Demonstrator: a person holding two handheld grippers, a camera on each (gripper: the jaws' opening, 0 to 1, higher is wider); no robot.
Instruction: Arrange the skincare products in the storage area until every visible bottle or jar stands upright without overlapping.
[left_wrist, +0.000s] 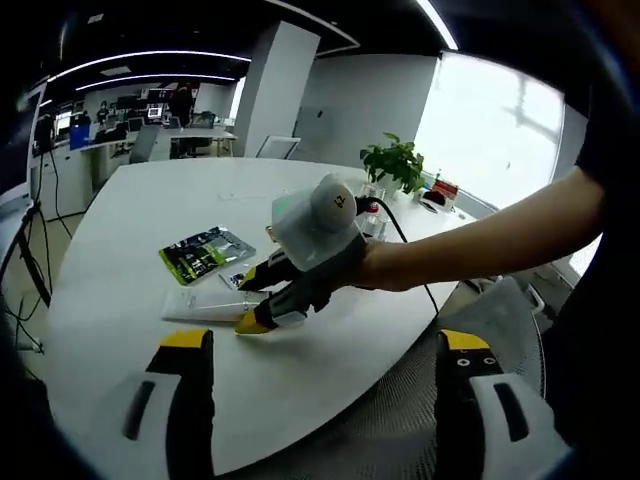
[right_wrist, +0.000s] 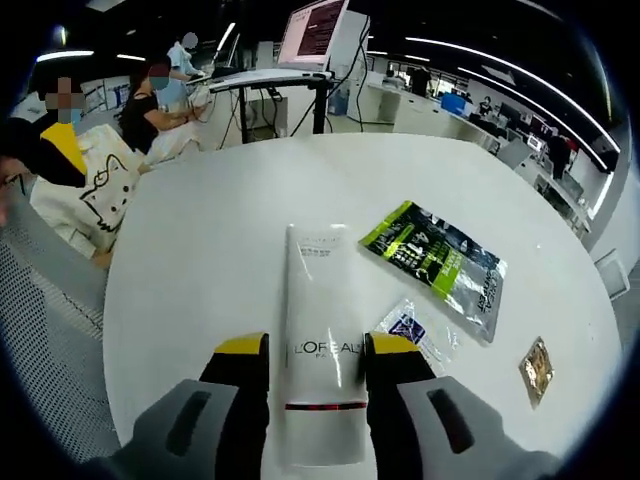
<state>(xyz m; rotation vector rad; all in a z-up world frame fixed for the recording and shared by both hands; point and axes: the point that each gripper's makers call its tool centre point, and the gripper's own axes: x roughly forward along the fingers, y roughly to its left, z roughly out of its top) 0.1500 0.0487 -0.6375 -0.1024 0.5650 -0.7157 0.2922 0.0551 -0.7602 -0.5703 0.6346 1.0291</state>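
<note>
A white L'Oreal tube (right_wrist: 318, 290) lies flat on the round white table (right_wrist: 200, 250), its crimped end toward the right gripper view's camera. My right gripper (right_wrist: 318, 352) straddles that end, both jaws against the tube's sides. In the left gripper view the right gripper (left_wrist: 256, 302), held by a hand, rests its yellow tips on the tube (left_wrist: 200, 305). My left gripper (left_wrist: 325, 345) hangs wide open over the table's near edge, well short of the tube, nothing between its jaws.
A green sachet pack (right_wrist: 435, 255), a small clear sachet (right_wrist: 415, 330) and a gold sachet (right_wrist: 537, 370) lie right of the tube. A potted plant (left_wrist: 395, 162) stands at the far table edge. Seated people (right_wrist: 75, 170) and a mesh chair (right_wrist: 45, 300) are nearby.
</note>
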